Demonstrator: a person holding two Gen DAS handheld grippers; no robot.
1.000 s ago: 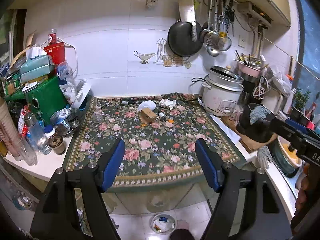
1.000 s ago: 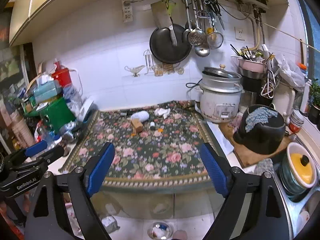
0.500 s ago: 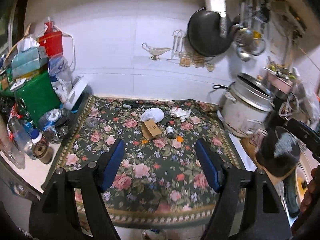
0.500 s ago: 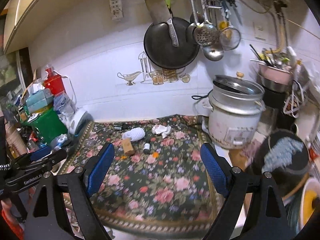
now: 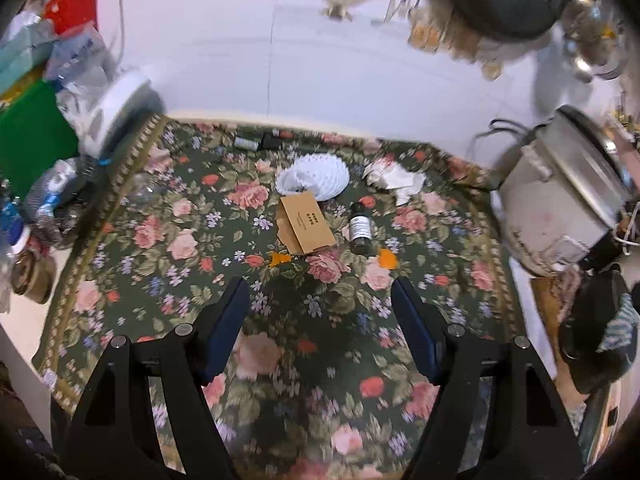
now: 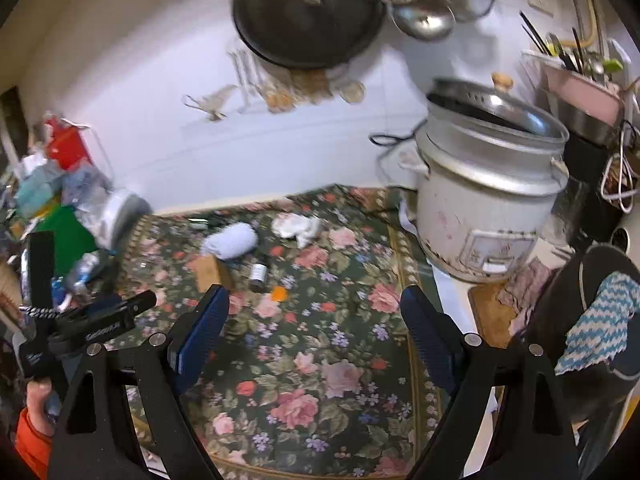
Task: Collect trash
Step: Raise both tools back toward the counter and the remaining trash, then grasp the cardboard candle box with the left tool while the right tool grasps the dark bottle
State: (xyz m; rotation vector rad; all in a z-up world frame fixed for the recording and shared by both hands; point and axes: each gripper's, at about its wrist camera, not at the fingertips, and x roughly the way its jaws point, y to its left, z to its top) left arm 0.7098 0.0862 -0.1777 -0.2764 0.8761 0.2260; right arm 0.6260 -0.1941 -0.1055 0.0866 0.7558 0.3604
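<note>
Both claws, left claw [image 5: 320, 304] and right claw [image 6: 314, 312], gape wide, grasping nothing; at twelve o'clock lie a brown box [image 5: 306, 228], print too blurry, and a small labelled bottle [image 5: 360, 230].

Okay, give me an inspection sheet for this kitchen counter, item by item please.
Surface: floral cloth over the counter.
Job's things: cardboard box, white foam net, crumpled tissue, small bottle, orange scraps, all loose.
Clutter: bottles and bags piled at left.
Grippers: left hand-held gripper and right hand-held gripper open, empty.
Cables: cooker cord.
Surroundings: rice cooker, hanging pan.
</note>
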